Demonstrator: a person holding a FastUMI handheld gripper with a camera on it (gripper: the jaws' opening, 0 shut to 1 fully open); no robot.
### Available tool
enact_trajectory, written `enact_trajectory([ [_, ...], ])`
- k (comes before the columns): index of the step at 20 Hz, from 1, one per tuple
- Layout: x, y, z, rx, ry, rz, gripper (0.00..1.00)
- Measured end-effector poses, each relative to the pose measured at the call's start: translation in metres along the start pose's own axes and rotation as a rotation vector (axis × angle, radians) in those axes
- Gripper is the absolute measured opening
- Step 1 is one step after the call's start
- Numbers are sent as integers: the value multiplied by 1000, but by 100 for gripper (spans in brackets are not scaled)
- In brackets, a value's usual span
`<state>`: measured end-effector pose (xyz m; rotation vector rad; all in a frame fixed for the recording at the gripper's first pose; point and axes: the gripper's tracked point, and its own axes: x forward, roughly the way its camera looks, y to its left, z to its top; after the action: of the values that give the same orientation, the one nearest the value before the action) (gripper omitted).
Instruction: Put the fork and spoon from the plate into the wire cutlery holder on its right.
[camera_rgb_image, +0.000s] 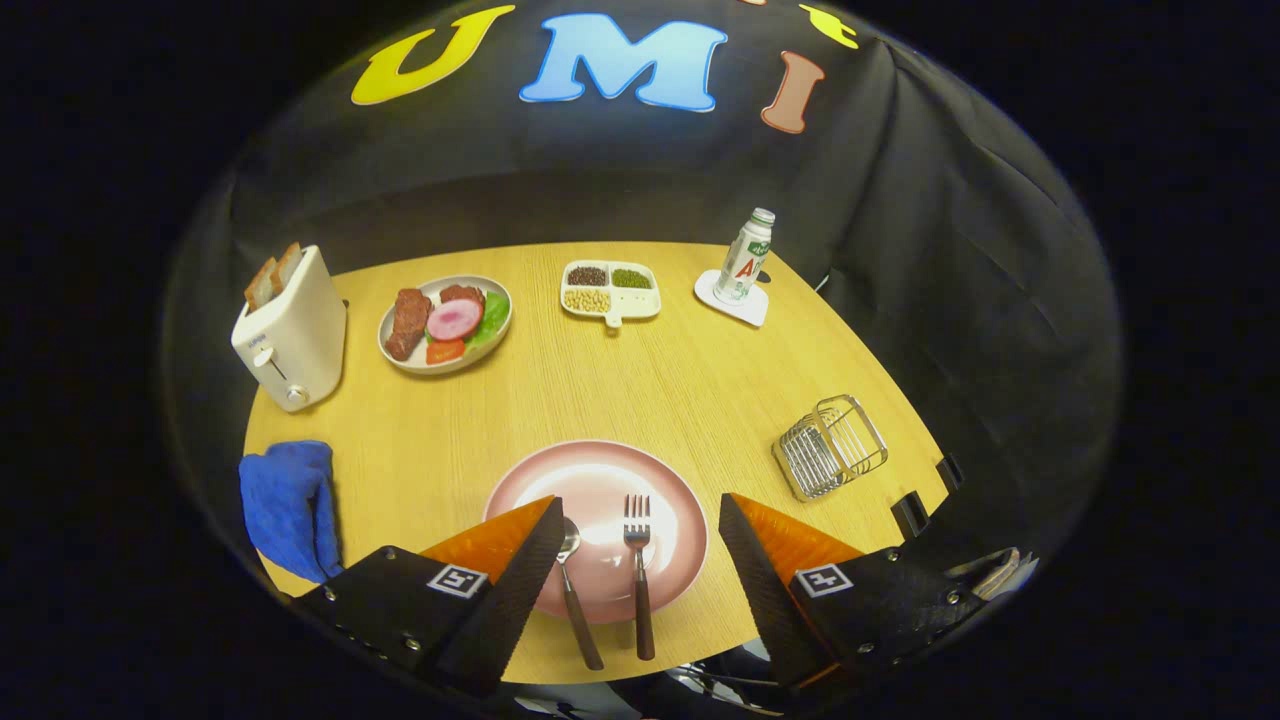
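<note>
Tongs (640, 520) gape wide, empty, above fork (639, 570) and spoon (573, 585) on pink plate (540, 480).

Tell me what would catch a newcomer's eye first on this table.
Likely the pink plate between the open gripper's fingers, with a spoon and fork lying side by side on it. To its right stands the wire cutlery holder; beyond, a white toaster and a plate of food.

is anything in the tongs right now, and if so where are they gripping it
Nothing is held. The tongs are open above the pink plate, with the spoon and fork lying untouched between the fingers.
</note>
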<state>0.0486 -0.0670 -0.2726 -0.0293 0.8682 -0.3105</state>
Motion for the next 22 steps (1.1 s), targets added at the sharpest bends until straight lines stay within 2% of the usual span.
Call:
enact_trajectory([
  [8,43,10,-41,-24,164,23,94],
  [11,54,4,-57,-59,230,5,93],
  [14,65,5,-69,-116,283,21,91],
  [16,72,4,-77,-158,319,36,70],
  [17,74,5,-83,-173,347,44,65],
  [22,84,6,-105,-218,427,67,65],
])
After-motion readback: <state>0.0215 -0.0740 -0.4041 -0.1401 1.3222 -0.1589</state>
